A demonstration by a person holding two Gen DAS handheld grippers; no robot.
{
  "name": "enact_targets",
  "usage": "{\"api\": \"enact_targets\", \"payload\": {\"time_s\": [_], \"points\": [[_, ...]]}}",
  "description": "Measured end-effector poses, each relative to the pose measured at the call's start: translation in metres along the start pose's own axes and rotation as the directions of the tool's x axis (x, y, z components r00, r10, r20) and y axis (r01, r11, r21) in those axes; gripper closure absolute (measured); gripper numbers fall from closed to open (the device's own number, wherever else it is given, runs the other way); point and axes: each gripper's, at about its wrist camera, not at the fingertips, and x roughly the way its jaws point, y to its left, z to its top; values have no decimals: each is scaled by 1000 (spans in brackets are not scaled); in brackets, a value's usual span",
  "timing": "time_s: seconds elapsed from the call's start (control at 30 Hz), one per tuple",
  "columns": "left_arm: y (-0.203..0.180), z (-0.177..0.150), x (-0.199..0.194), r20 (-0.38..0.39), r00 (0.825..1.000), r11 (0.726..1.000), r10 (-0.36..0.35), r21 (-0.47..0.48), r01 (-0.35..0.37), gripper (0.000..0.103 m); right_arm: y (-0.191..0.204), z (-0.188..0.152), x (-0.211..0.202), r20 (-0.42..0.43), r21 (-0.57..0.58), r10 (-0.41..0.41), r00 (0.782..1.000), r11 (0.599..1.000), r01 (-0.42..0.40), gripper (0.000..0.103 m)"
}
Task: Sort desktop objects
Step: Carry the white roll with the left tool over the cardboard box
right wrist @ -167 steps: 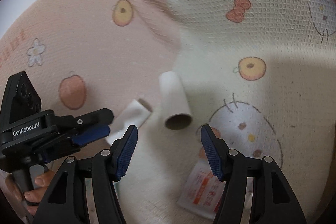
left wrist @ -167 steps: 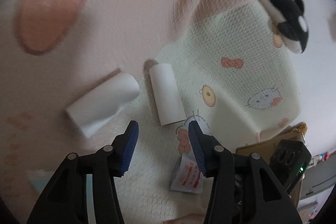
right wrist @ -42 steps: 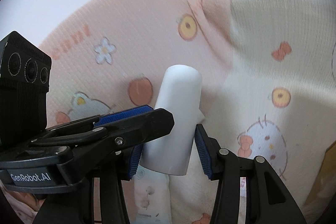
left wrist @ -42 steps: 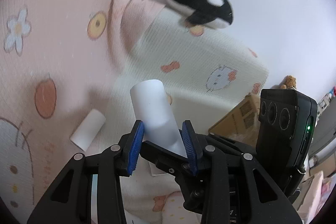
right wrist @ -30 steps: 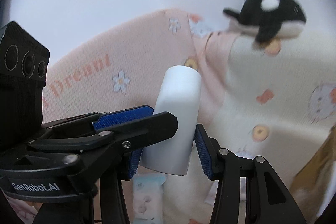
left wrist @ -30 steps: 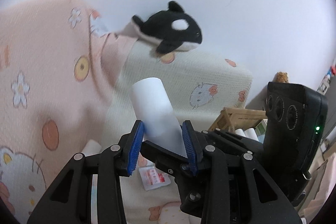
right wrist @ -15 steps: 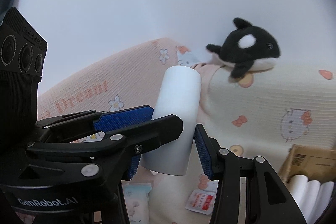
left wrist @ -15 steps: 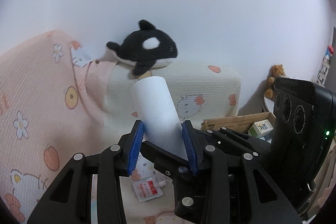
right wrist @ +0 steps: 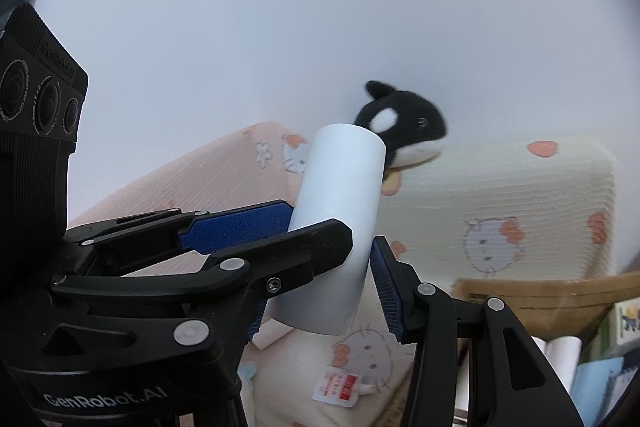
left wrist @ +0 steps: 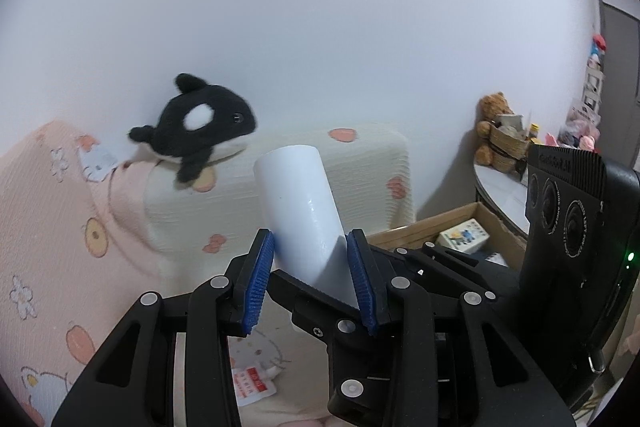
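Note:
A white paper roll (left wrist: 296, 199) (right wrist: 340, 203) is up in the air, tilted, and both grippers grip it at once. My left gripper (left wrist: 311, 251) is shut on its lower part, blue pads pressing on either side. My right gripper (right wrist: 320, 267) is shut on the same roll, crossing the left one. The right gripper's camera housing (left wrist: 568, 219) shows at the right of the left wrist view. In the right wrist view the left gripper's housing (right wrist: 36, 99) fills the left side. A cardboard box (left wrist: 436, 227) (right wrist: 532, 291) holding more white rolls (right wrist: 560, 351) stands at the lower right.
A black and white orca plush (left wrist: 200, 131) (right wrist: 404, 125) lies on a cream cushion (left wrist: 360, 163) against the wall. On the patterned blanket (left wrist: 48, 227) below lie a red and white sachet (left wrist: 252, 385) (right wrist: 340, 387) and another white roll (right wrist: 272, 337). A teddy bear (left wrist: 494, 131) sits far right.
Both grippers, closed on the roll throughout, have carried it up off the blanket and toward the right. The cardboard box with its rolls has come into view.

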Motion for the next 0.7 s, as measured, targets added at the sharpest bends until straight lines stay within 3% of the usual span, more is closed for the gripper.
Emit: {"api": "enact_targets", "payload": {"time_s": [0.37, 0.7], "points": [[-33, -9, 26, -55, 996, 997, -70, 6, 71, 62, -38, -15, -22, -24, 67, -63, 998, 996, 64, 57], [-62, -23, 59, -124, 974, 981, -191, 21, 195, 62, -77, -38, -37, -110, 173, -101, 989, 978, 119, 57]]}}
